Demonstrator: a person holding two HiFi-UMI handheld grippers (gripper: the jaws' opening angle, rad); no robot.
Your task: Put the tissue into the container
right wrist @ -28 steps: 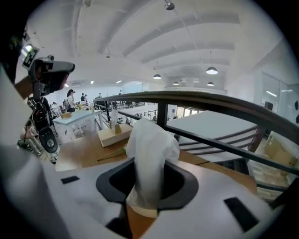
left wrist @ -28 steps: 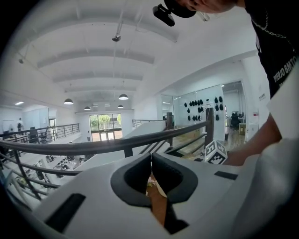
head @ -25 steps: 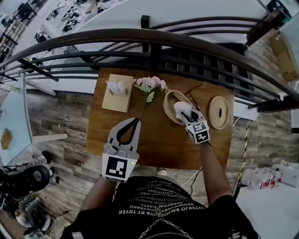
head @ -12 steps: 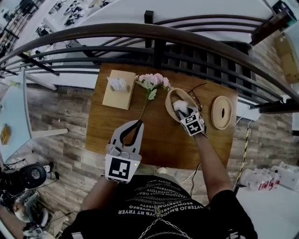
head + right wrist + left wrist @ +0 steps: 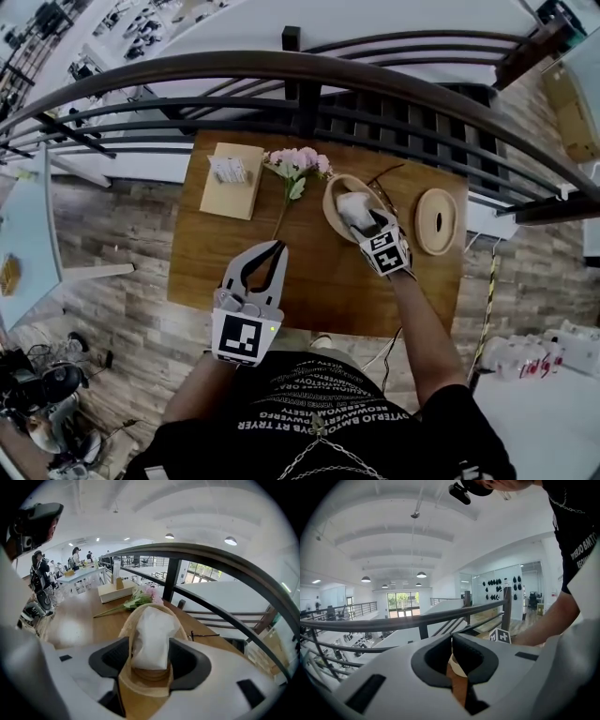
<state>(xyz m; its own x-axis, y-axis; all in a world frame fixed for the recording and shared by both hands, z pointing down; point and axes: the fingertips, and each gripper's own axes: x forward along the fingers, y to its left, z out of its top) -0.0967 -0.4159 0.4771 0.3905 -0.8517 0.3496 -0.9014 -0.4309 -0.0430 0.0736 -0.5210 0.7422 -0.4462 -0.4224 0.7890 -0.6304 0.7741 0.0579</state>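
A white tissue (image 5: 352, 208) lies in the oval wooden container (image 5: 334, 186) at the far middle of the wooden table (image 5: 309, 281). My right gripper (image 5: 367, 223) reaches over the container's near rim. In the right gripper view the tissue (image 5: 150, 637) stands between the dark pads (image 5: 187, 660) inside the container (image 5: 140, 686). The jaws of the right gripper (image 5: 150, 657) are opening, and the pads no longer squeeze the tissue. My left gripper (image 5: 272, 248) hovers over the table's near left part. Its tips meet with nothing between them, as the left gripper view also shows for the left gripper (image 5: 452, 641).
A round wooden lid (image 5: 437, 221) with a slot lies right of the container. A pink flower sprig (image 5: 296, 165) and a flat wooden box (image 5: 231, 180) holding tissues lie to the left. Thin spectacles (image 5: 384, 180) rest behind the container. A dark railing (image 5: 300, 75) runs behind the table.
My right gripper lowered the tissue from above the container's rim down into it, and its jaws have spread apart. The left gripper has stayed where it was.
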